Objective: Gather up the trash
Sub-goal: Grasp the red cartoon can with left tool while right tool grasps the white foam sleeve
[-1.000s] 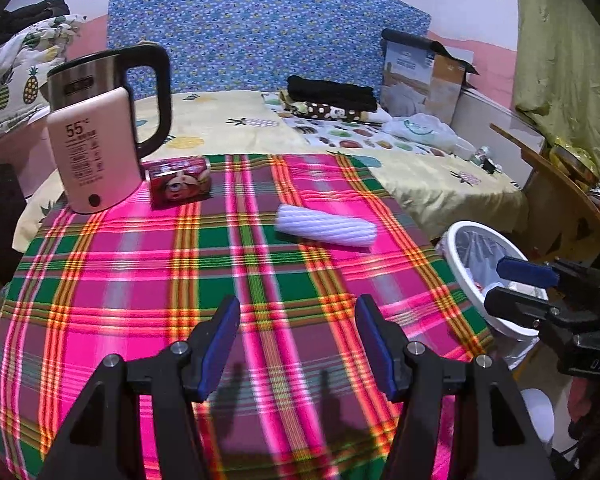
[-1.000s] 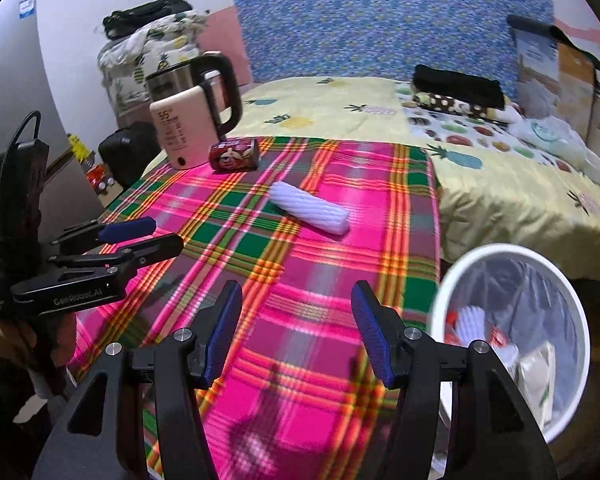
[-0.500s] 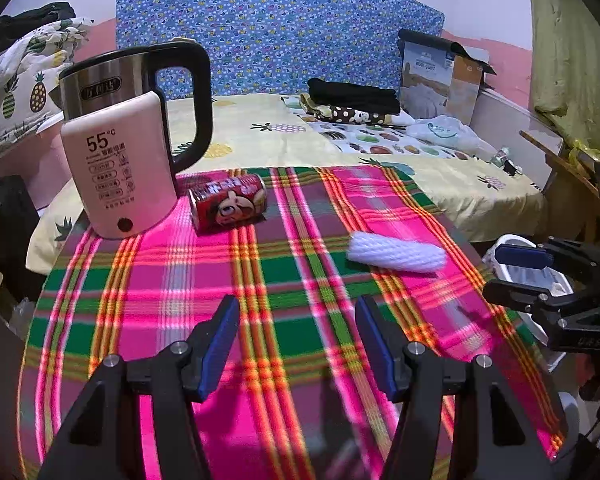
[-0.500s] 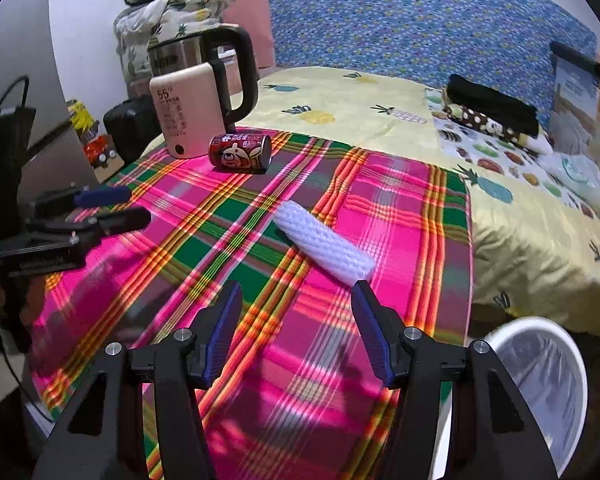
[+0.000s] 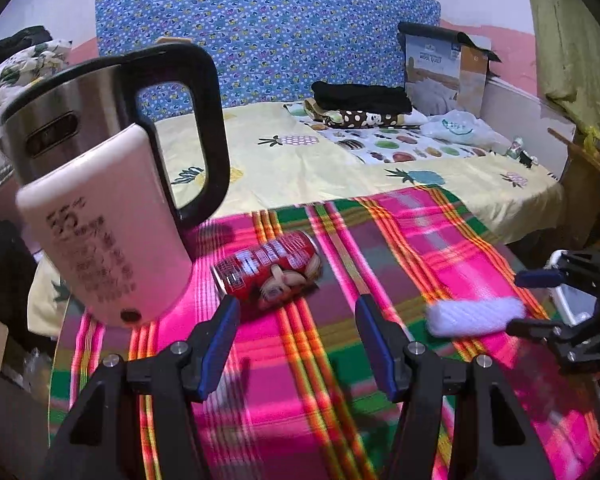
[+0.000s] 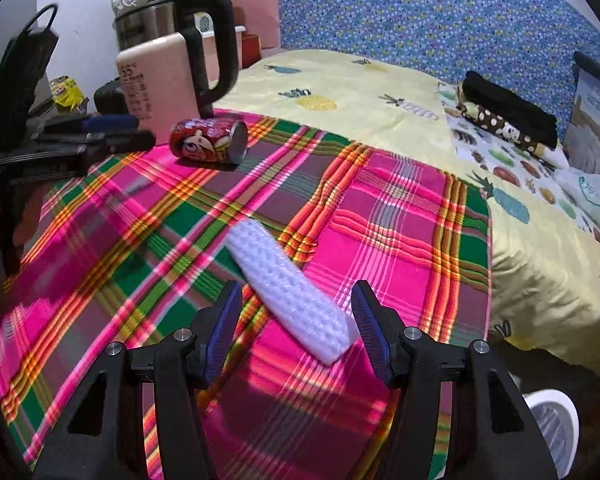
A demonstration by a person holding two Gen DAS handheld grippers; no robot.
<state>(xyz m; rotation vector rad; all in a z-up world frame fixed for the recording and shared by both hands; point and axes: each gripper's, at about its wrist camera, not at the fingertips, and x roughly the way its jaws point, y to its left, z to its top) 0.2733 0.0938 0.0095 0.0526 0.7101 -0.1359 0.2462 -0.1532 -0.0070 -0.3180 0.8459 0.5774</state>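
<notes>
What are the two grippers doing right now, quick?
Left gripper: open, empty, red can just ahead.
Right gripper: open, white foam sleeve between fingers, ungripped.

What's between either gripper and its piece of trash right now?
Nothing visible. The left gripper is open with bare tablecloth up to the red can; the kettle stands to the can's left, off that line. The right gripper is open, and the white foam sleeve already reaches between its fingers.

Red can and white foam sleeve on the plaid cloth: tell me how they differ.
The red can is printed metal; the white foam sleeve is plain netted foam. The can is short and stout, the sleeve long and slim. The can lies beside the kettle; the sleeve's near end lies between the right hand-held gripper's open fingers. Both lie on their sides, ungripped.
</notes>
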